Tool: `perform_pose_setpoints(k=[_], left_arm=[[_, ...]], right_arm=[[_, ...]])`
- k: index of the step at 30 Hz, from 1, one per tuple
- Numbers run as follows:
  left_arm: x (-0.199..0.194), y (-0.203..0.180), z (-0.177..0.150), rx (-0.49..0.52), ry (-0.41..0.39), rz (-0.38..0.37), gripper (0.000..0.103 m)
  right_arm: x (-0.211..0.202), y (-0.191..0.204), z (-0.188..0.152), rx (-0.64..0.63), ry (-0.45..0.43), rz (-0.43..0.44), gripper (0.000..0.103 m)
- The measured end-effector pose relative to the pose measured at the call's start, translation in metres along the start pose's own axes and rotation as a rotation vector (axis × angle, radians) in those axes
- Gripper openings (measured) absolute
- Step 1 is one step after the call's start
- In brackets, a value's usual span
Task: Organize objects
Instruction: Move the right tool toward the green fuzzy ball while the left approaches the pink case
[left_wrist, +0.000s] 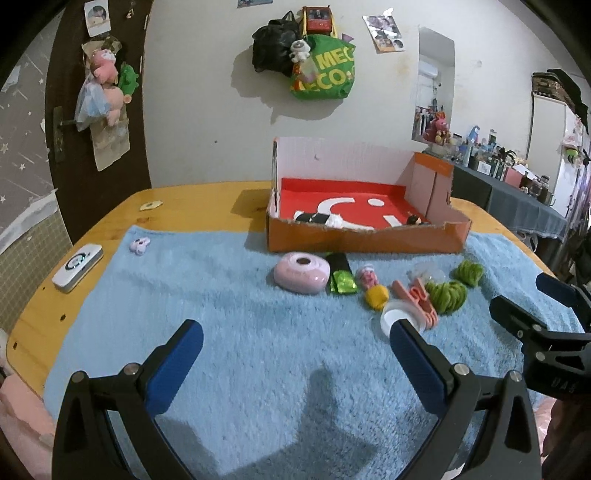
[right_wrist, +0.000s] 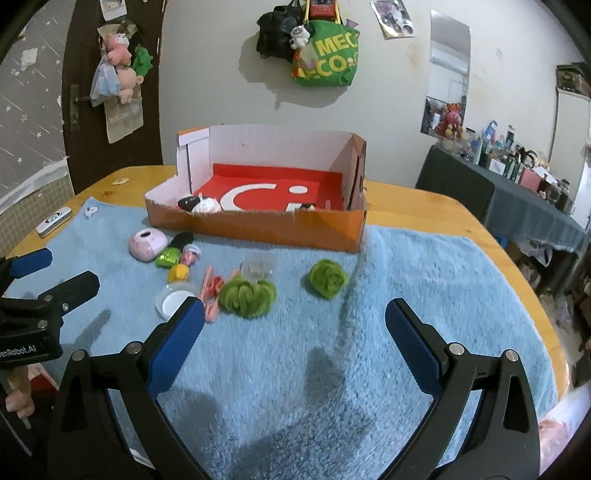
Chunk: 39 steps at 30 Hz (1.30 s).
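Both grippers, left (left_wrist: 295, 345) and right (right_wrist: 294, 319), hover with jaws wide and empty; the clutter (right_wrist: 247, 291) lies ahead on the towel (right_wrist: 424, 280), before the box (right_wrist: 258, 230)

Room light is coming from above and behind the cams, fairly dim w/ a cool cast. Both grippers are throwing soft dark shadows fwd onto the blue towel (left_wrist: 221, 295), and the green bag (left_wrist: 325, 70) is casting a shadow down-left on the wall. Fisheye is bending the table edge (right_wrist: 498, 236) hard, w/ black vignette filling the corners. Towel pile on the right cam is looking smeared; far clutter is staying soft. No strong glare.
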<state>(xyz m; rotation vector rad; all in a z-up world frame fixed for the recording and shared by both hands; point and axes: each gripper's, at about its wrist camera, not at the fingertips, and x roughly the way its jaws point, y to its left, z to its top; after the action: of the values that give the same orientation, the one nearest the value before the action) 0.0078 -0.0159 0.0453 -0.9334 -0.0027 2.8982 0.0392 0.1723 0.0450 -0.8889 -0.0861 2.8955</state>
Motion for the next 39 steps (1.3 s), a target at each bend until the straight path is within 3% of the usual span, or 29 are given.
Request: perform_pose_setpoints(k=[22,39], left_arm=[[0.016,0.000,-0.003,-0.001,0.057,-0.005,0.103],[0.066,0.010,0.036,0.035,0.159,-0.013,0.103]], right_arm=[[0.013,-0.003,-0.008,0.020,0.052,-0.001,0.100],[0.044,-0.035,0.024,0.084,0.112,0.017,0.100]])
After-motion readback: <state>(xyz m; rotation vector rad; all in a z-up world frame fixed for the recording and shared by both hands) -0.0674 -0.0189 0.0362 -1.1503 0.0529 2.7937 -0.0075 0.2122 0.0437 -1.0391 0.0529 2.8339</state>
